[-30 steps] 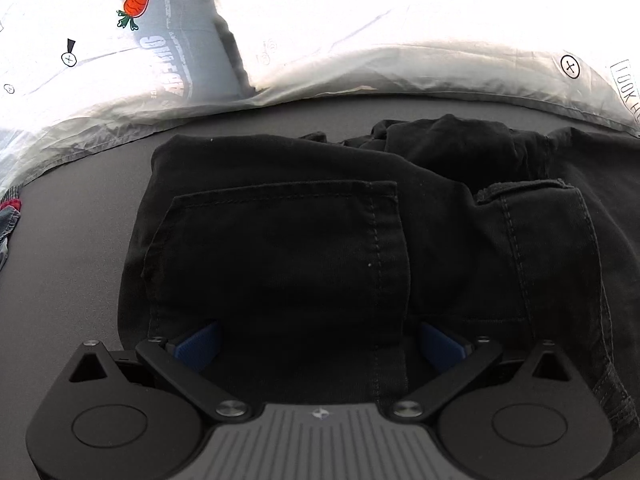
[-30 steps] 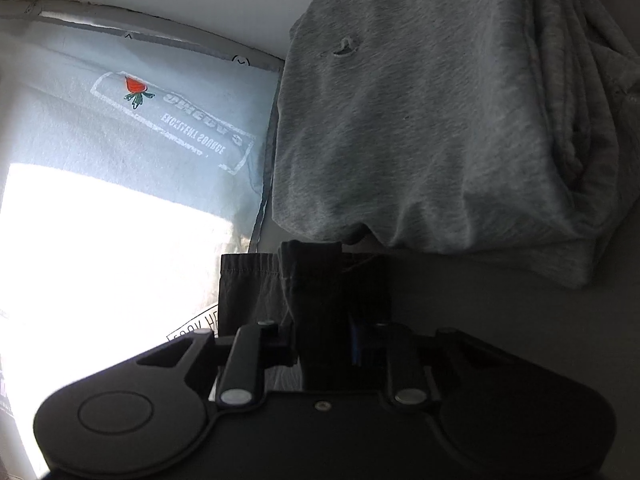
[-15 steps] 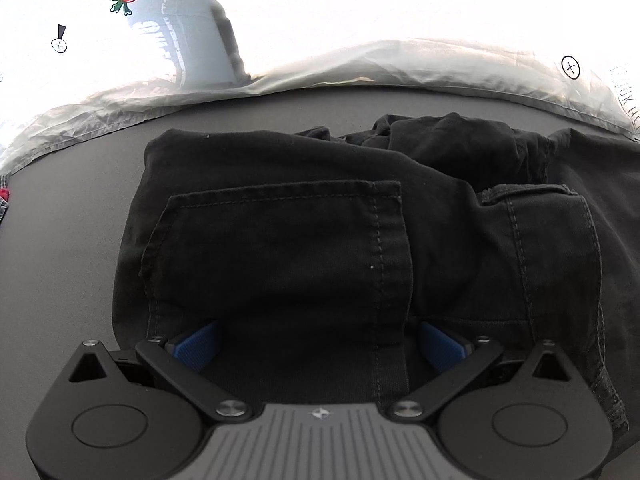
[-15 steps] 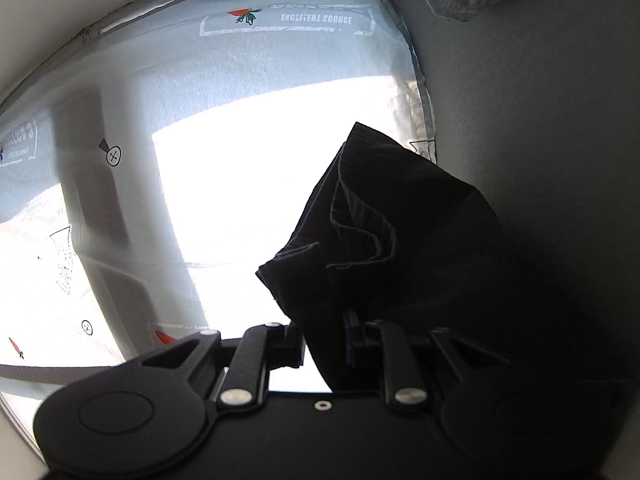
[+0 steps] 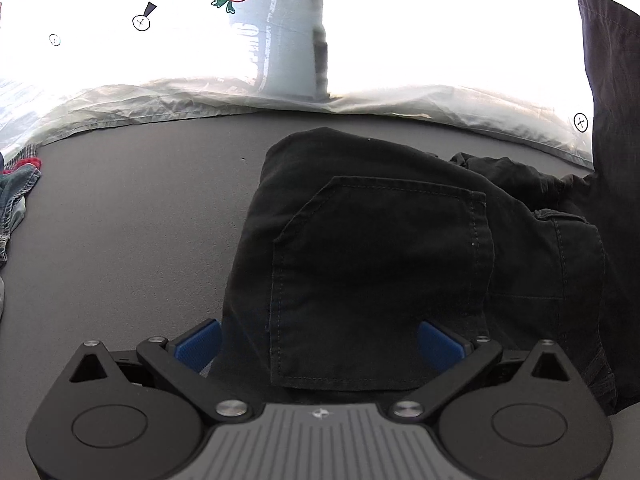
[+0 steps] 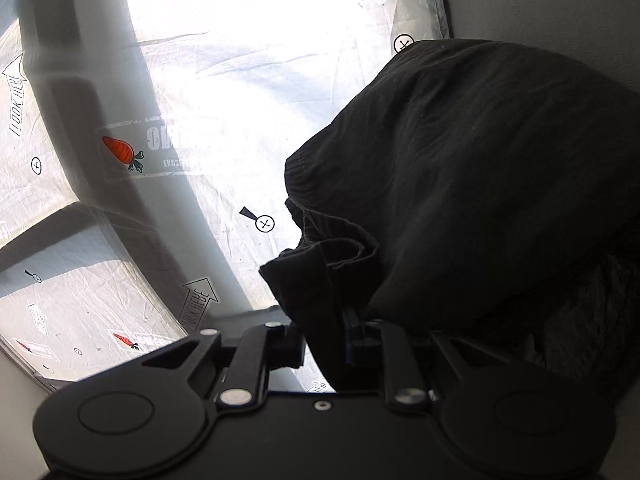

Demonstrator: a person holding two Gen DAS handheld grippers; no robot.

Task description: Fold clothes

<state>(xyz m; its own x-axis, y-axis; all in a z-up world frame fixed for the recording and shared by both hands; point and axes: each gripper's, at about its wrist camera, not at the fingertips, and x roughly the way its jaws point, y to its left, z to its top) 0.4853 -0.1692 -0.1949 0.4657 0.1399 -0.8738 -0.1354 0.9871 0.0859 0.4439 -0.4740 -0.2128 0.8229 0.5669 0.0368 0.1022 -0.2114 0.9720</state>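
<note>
Black trousers (image 5: 380, 248) lie on the dark grey surface (image 5: 132, 220) in the left wrist view, back pocket facing up. My left gripper (image 5: 320, 340) is open, its blue pads (image 5: 198, 340) spread on either side of the waist end of the trousers. My right gripper (image 6: 324, 344) is shut on a bunched end of the black trousers (image 6: 460, 184) and holds it up in the air. That lifted cloth hangs at the right edge of the left wrist view (image 5: 612, 80).
A pale printed sheet (image 5: 168, 92) with carrots and "look here" arrows lies beyond the dark surface, brightly lit; it also fills the right wrist view (image 6: 224, 80). A blue-green garment (image 5: 16, 196) lies at the far left edge.
My right gripper has lifted and swung away from the grey folded garment, carrying the trouser end up over the sheet. The left gripper has shifted left; the trousers now sit right of centre.
</note>
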